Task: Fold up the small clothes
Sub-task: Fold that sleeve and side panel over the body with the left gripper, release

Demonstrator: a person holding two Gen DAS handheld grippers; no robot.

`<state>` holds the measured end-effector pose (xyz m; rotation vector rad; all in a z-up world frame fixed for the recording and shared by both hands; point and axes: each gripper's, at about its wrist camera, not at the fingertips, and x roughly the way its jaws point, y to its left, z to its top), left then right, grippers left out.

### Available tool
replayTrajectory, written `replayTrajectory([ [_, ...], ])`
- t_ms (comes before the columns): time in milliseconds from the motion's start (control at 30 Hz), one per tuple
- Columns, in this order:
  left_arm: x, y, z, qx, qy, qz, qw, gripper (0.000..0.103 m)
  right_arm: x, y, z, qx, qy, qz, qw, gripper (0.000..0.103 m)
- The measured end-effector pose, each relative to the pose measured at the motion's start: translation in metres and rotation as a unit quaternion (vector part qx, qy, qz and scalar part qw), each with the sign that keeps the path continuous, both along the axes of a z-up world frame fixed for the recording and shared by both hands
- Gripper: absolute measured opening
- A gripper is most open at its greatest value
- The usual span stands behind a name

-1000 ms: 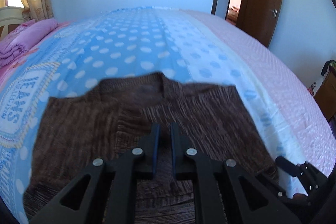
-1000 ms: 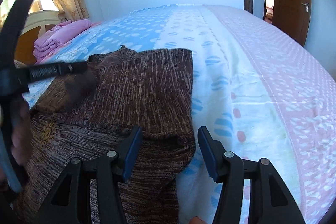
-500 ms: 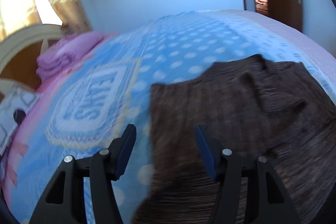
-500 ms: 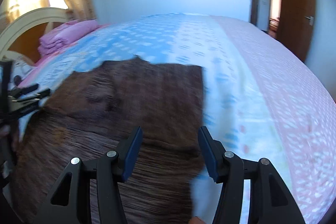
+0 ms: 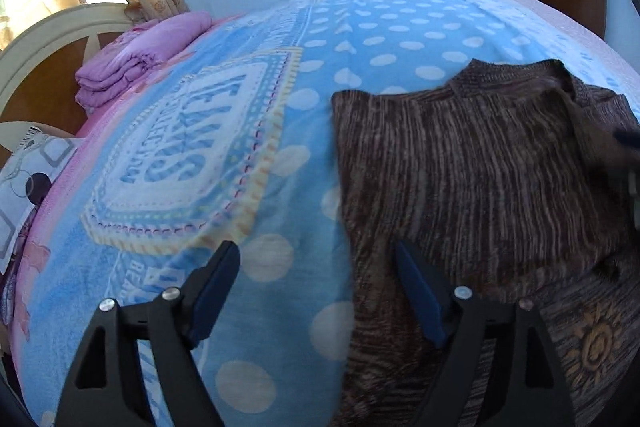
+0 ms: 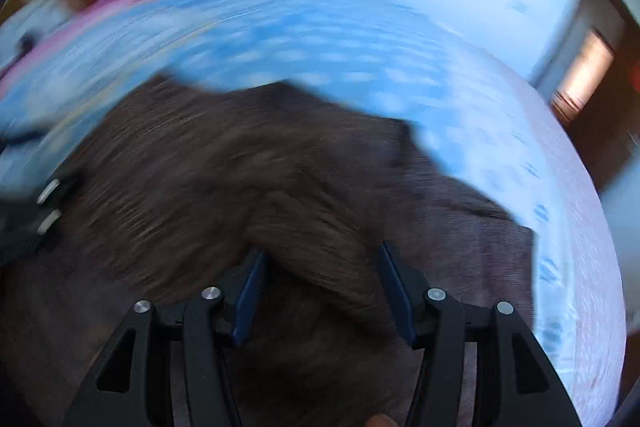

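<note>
between the fingers of the left tool point(image 5: 316, 291) only the left edge of the brown knit sweater point(image 5: 472, 163) and the blue dotted blanket point(image 5: 280, 131) of the bed are seen; nothing is clamped, and the jaws have just been opening, whereas a second ago they were pressed together over the knit. a folded part has been laid across the sweater's body, judging from the overlapping layers ahead and to the right of this tool. ahead of the right tool point(image 6: 320, 287), whose jaws are held apart and empty, a raised ridge of the sweater is seen, much blurred. one fold is judged released, and a further fold is still needed.
</note>
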<state>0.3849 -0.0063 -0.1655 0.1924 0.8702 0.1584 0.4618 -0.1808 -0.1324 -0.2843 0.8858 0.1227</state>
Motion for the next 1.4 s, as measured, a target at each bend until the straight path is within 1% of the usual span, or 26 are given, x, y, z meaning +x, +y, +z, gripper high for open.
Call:
replayTrajectory([
  [67,0.001,0.010,-0.001,-0.016,0.003,0.013,0.9998,0.095,0.012,-0.048,0.009,0.024,-0.012,-0.101,0.995,0.056],
  [100,0.003,0.015,-0.001,-0.030,0.005,0.016,0.9994,0.095,0.014,-0.070,0.012,0.025,-0.016,-0.140,0.990,0.056],
  [133,0.004,0.019,-0.002,-0.044,0.008,0.017,0.9989,0.095,0.013,-0.087,0.014,0.024,-0.014,-0.161,0.987,0.056],
  [167,0.003,0.021,-0.001,-0.051,0.008,0.019,0.9985,0.095,0.009,-0.104,0.015,0.029,-0.005,-0.169,0.985,0.056],
  [233,0.002,0.020,-0.001,-0.049,0.003,0.021,0.9986,0.095,-0.003,-0.118,0.019,0.045,0.001,-0.163,0.986,0.057],
  [300,0.001,0.021,-0.001,-0.048,0.000,0.021,0.9986,0.093,-0.022,-0.120,0.024,0.068,0.001,-0.134,0.989,0.057],
  [433,-0.007,0.021,0.007,-0.086,-0.014,-0.015,0.9961,0.060,-0.060,-0.098,0.030,0.116,-0.009,-0.070,0.991,0.057],
  [467,-0.011,0.019,0.011,-0.089,-0.024,-0.026,0.9954,0.057,-0.070,-0.090,0.030,0.122,-0.015,-0.059,0.991,0.057],
  [533,-0.014,0.015,0.015,-0.094,-0.027,-0.042,0.9943,0.057,-0.085,-0.074,0.021,0.132,-0.017,-0.032,0.991,0.057],
  [633,-0.014,0.010,0.014,-0.127,-0.016,-0.065,0.9897,0.057,-0.098,-0.057,0.005,0.127,-0.011,-0.007,0.992,0.057],
  [700,-0.011,0.002,0.010,-0.107,-0.006,-0.070,0.9917,0.055,-0.104,-0.055,-0.001,0.125,-0.009,0.001,0.992,0.057],
  [733,-0.005,-0.002,0.004,-0.094,0.012,-0.073,0.9929,0.036,-0.107,-0.056,-0.002,0.127,-0.010,0.002,0.992,0.057],
  [767,-0.003,-0.004,0.001,-0.096,0.020,-0.075,0.9924,0.018,-0.109,-0.059,-0.002,0.134,-0.013,-0.002,0.991,0.057],
  [800,-0.002,-0.005,0.002,-0.093,0.017,-0.073,0.9929,0.017,-0.108,-0.064,-0.001,0.142,-0.015,-0.007,0.990,0.057],
  [833,-0.002,-0.006,0.004,-0.087,0.017,-0.073,0.9933,0.012,-0.108,-0.069,0.000,0.150,-0.019,-0.014,0.988,0.057],
  [900,-0.004,-0.002,0.007,-0.085,0.014,-0.069,0.9939,0.011,-0.113,-0.079,0.003,0.157,-0.033,-0.029,0.987,0.057],
  [967,-0.007,0.012,0.009,-0.099,0.008,-0.053,0.9937,0.011,-0.116,-0.085,0.005,0.157,-0.041,-0.035,0.986,0.057],
  [1033,-0.008,0.026,0.007,-0.122,0.011,-0.049,0.9913,0.012,-0.118,-0.088,0.004,0.163,-0.042,-0.035,0.985,0.057],
  [1067,-0.008,0.033,0.005,-0.138,0.010,-0.039,0.9896,0.015,-0.117,-0.088,0.003,0.167,-0.037,-0.034,0.985,0.057],
  [1100,-0.009,0.036,0.006,-0.144,0.006,-0.031,0.9891,0.017,-0.116,-0.087,0.001,0.167,-0.032,-0.033,0.985,0.057],
  [1167,-0.010,0.032,0.007,-0.131,0.006,-0.032,0.9908,0.024,-0.115,-0.086,-0.001,0.166,-0.027,-0.032,0.985,0.057],
  [1233,-0.013,0.025,0.015,-0.120,-0.008,-0.038,0.9920,0.026,-0.115,-0.087,-0.002,0.166,-0.026,-0.033,0.985,0.058],
  [1300,-0.013,0.021,0.028,-0.105,-0.034,-0.037,0.9931,0.038,-0.116,-0.087,-0.002,0.166,-0.028,-0.035,0.985,0.058],
  [1333,-0.011,0.018,0.035,-0.105,-0.051,-0.042,0.9922,0.052,-0.116,-0.086,-0.003,0.164,-0.029,-0.035,0.985,0.058],
  [1367,-0.007,0.014,0.041,-0.098,-0.063,-0.047,0.9921,0.060,-0.116,-0.086,-0.003,0.163,-0.029,-0.035,0.986,0.058],
  [1400,-0.001,0.008,0.044,-0.088,-0.068,-0.053,0.9924,0.061,-0.116,-0.085,-0.003,0.161,-0.029,-0.034,0.986,0.058],
])
